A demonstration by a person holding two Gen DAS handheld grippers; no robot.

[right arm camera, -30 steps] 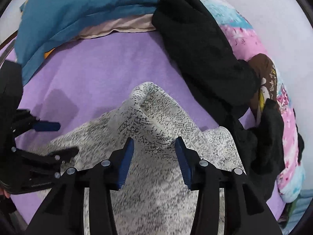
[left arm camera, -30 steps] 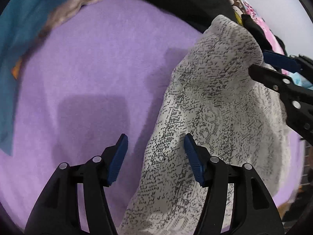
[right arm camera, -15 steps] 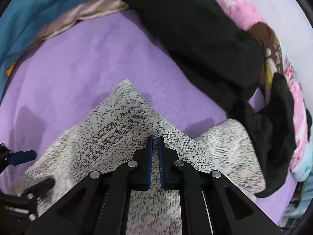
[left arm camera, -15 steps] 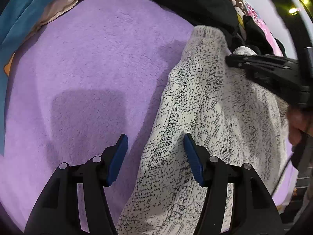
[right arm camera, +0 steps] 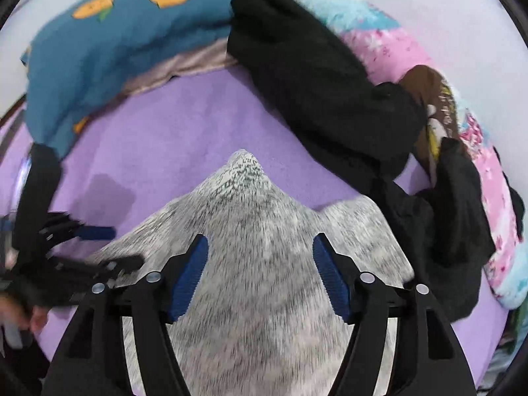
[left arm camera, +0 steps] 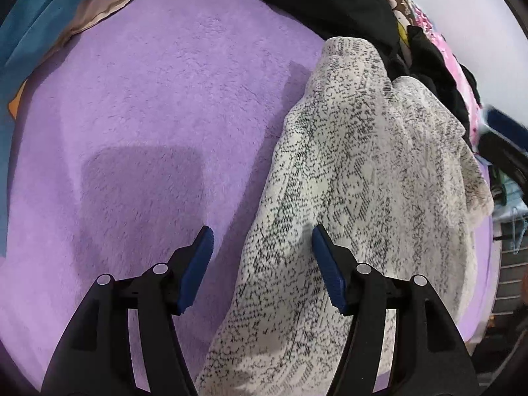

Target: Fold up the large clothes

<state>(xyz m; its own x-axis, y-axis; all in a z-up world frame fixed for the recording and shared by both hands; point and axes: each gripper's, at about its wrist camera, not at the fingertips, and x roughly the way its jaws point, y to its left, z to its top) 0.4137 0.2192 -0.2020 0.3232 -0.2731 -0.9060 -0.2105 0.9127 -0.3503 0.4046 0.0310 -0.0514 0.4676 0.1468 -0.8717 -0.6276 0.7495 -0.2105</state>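
A white garment with black speckles (left arm camera: 356, 171) lies bunched on a purple fleece blanket (left arm camera: 148, 99). My left gripper (left arm camera: 262, 260) is open over the garment's left edge, holding nothing. In the right wrist view the same garment (right arm camera: 257, 217) fills the foreground, blurred by motion. My right gripper (right arm camera: 260, 270) is open above it and empty. The left gripper also shows at the left edge of the right wrist view (right arm camera: 95, 247). The right gripper shows blurred at the right edge of the left wrist view (left arm camera: 501, 132).
A black garment (right arm camera: 323, 92) lies heaped at the back right, over a pink and light-blue printed blanket (right arm camera: 389, 43). A blue cloth with orange shapes (right arm camera: 115, 43) and a beige cloth (right arm camera: 184, 66) lie at the back left. The bed's edge is at the right (left arm camera: 478, 297).
My right gripper, shut on the speckled garment half a second ago, has opened and pulled back. The garment has settled lower on the blanket. The left gripper has stayed open in place.
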